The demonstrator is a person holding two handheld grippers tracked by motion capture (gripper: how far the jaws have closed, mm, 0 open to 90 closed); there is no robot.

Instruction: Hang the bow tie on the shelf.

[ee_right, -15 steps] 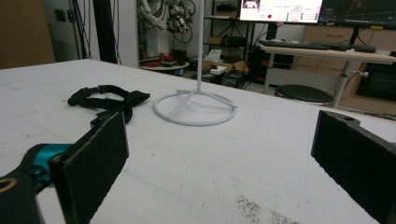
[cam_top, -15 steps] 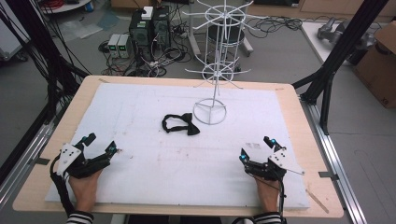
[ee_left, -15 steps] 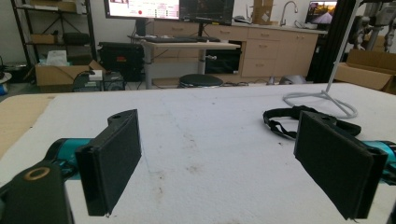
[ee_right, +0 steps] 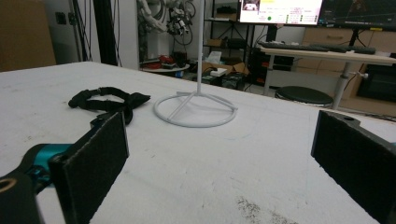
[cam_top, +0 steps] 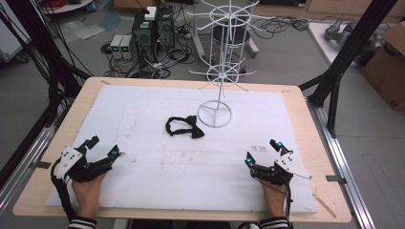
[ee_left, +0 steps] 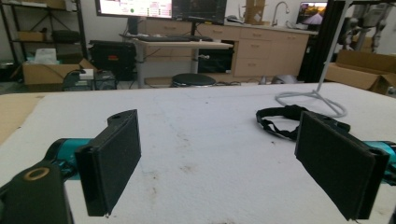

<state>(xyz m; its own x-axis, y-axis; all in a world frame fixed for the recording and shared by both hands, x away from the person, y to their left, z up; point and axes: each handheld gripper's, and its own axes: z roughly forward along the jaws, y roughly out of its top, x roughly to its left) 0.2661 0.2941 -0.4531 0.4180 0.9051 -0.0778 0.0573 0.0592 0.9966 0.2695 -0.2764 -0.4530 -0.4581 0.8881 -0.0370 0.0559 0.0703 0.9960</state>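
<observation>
- Resting low at the near corners of the white mat (cam_top: 157,171), both hands hold grippers that point forward.
- Left gripper (cam_top: 102,147): jaws spread, holding nothing.
- Right gripper (cam_top: 261,152): jaws likewise apart, empty.
- Bow tie (cam_top: 185,127) (black, strap looped) lies mid-mat, just beside the wire stand's (cam_top: 220,71) ring base.
- The stand's top is cut off; wrists leave the frame at the bottom edge.

Grey floor (cam_top: 286,52) showing beyond the wooden counter (cam_top: 296,102); lit monitors (ee_left: 135,7) glowing over beige drawer cabinets (ee_left: 261,53); brown cardboard boxes (cam_top: 389,67) sitting right.
</observation>
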